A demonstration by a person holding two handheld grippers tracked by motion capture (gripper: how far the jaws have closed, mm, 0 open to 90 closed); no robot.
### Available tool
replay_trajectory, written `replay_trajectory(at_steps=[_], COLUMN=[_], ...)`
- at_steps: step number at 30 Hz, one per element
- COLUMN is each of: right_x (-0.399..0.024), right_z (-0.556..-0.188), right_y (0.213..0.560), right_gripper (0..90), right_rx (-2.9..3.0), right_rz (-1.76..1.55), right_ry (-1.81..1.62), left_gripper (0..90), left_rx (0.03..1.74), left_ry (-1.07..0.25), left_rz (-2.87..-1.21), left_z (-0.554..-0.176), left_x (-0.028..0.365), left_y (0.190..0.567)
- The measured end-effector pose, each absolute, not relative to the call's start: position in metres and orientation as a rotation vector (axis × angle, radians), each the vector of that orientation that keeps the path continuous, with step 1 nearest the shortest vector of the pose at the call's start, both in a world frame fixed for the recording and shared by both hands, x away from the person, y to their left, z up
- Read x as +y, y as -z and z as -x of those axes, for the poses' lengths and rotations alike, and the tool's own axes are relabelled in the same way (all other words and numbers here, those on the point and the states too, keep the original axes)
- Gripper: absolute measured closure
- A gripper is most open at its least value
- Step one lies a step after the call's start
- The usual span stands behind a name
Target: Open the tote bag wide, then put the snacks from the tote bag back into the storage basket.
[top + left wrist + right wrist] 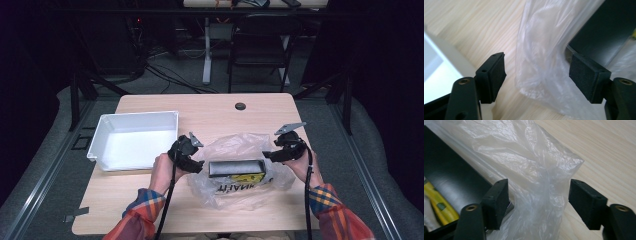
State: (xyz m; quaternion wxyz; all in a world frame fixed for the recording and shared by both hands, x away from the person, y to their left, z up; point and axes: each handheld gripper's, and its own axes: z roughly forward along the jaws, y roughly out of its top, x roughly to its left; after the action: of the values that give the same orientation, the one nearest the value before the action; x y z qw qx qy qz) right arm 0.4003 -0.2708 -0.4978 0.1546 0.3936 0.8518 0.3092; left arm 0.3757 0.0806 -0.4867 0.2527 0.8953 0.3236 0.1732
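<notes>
Fingers: left gripper (537,75) and right gripper (537,203) both stand open, each straddling a fold of the clear plastic bag (235,150) without pressing on it. Item: black box (236,168) with a yellow label, lying inside the bag at the near middle of the desk (210,107), between the two hands and just right of the white bin (102,131). Risk, as judged: the loose, slippery film may snag on a pad as a hand draws away, dragging the bag and shifting or tipping the box toward the desk's front edge.
</notes>
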Motion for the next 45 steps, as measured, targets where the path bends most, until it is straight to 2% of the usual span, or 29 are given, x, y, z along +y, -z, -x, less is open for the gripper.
replay_trajectory(at_steps=[4, 12, 17, 32, 38, 45], right_x=[-0.282, -0.306, -0.317, -0.337, -0.338, -0.337], right_z=[-0.395, -0.38, -0.373, -0.367, -0.368, -0.368], right_y=[0.493, 0.489, 0.494, 0.503, 0.507, 0.511], right_gripper=[17.9, 8.9, 0.0, 0.0, 0.0, 0.0], right_rx=[2.491, 2.476, 2.501, 2.497, 2.514, 2.542], right_rz=[-1.16, -1.183, -1.209, -1.241, -1.245, -1.236], right_ry=[-0.909, -0.942, -0.938, -0.933, -0.945, -0.931], left_gripper=[23.6, 20.4, 19.6, 20.2, 28.2, 33.8], left_rx=[0.846, 0.825, 0.775, 0.618, 0.439, 0.341], left_ry=[-0.411, -0.346, -0.337, -0.273, -0.228, -0.193], left_rz=[-2.396, -2.364, -2.366, -2.442, -2.532, -2.641], left_z=[-0.377, -0.378, -0.377, -0.381, -0.379, -0.387], left_x=[0.087, 0.094, 0.094, 0.075, 0.054, 0.034], left_y=[0.482, 0.475, 0.467, 0.455, 0.459, 0.472])
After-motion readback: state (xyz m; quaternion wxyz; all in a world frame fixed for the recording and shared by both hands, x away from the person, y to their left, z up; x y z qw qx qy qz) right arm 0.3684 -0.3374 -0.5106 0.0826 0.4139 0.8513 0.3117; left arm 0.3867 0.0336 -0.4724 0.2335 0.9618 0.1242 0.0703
